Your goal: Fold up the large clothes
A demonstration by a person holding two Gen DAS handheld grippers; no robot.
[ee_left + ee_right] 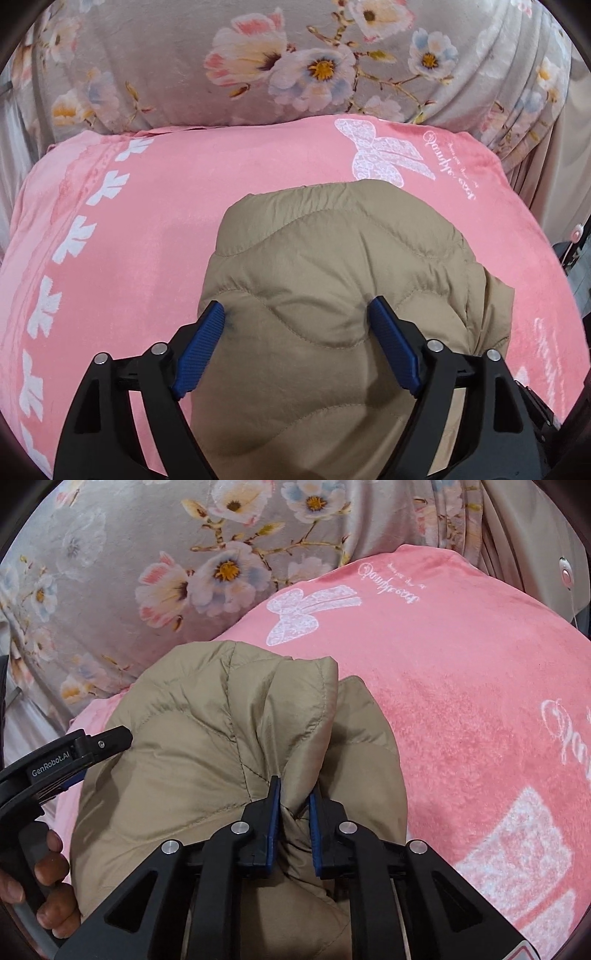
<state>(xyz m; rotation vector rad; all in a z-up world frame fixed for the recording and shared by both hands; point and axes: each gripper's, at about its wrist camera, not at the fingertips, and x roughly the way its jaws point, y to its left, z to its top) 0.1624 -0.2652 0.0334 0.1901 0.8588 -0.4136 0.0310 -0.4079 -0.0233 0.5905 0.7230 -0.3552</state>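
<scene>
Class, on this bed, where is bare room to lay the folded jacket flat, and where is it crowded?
Free: pink blanket between the white leaf border and the tan jacket, and right of the jacket. Crowded: near edge, where both grippers meet the jacket, and the floral bedding behind.

Black gripper [294, 794], blue ribbed pads [201, 350]

Bare pink blanket [155, 236] around jacket [332, 266]

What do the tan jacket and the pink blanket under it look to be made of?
Tan jacket: likely thin woven nylon or polyester over padding; faint sheen, puffy wavy quilting seams. Pink blanket: probably plush fleece or velvet; soft, brushed nap with white printed motifs.
</scene>
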